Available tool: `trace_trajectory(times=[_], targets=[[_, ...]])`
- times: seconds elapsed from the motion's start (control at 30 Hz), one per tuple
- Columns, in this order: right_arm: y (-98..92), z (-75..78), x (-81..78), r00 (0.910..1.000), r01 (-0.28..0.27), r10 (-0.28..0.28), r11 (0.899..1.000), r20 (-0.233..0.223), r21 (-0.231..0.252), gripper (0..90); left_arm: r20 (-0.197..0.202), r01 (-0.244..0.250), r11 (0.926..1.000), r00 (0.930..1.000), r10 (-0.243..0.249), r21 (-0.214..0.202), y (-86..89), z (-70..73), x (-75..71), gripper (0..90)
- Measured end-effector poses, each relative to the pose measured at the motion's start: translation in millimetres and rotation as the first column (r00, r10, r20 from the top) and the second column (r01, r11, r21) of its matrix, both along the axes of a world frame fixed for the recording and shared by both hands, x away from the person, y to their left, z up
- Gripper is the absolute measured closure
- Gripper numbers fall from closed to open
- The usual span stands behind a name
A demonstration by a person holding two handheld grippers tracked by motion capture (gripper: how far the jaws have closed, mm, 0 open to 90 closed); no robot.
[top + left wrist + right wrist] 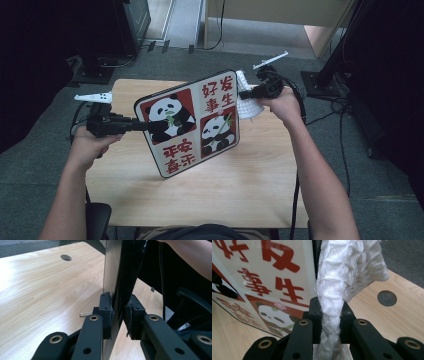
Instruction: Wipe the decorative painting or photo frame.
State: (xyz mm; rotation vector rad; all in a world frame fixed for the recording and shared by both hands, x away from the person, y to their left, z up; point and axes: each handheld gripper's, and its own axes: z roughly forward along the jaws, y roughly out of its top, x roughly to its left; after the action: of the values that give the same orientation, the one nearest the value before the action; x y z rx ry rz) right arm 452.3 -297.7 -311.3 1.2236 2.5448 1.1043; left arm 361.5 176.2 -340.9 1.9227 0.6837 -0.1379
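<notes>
A panda-printed board (192, 122) is held tilted above a light wooden table (210, 195), clamped at its edge by the left gripper (140, 125). A white knitted cloth (248, 102), partly hidden behind the board, is pinched by the right gripper (245, 94). Grey carpet (45, 150) and dark equipment stands (327, 70) are seen around the table.

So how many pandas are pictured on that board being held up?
2 on the board: one panda in its upper-left red square, another panda in the lower-right red square. The other two squares carry red characters. Its back face is hidden.
</notes>
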Motion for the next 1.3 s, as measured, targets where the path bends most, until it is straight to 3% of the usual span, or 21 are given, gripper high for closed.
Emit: trace_trajectory(times=[0.97, 1.3], targets=[[-4.9, -42.4, -9.1, 0.9988, 0.017, -0.016, 1.000, -0.046, 0.020, 78.2, -0.002, -0.003, 1.0000, 1.0000, 0.003, -0.004, -1.2, -0.4, -0.2, 77.5], [-4.6, -56.7, -12.7, 0.9975, 0.025, -0.025, 1.000, -0.066, -0.001, 78.0, -0.002, -0.003, 1.0000, 1.0000, 0.003, -0.001, -1.5, -0.3, -0.4, 77.5]])
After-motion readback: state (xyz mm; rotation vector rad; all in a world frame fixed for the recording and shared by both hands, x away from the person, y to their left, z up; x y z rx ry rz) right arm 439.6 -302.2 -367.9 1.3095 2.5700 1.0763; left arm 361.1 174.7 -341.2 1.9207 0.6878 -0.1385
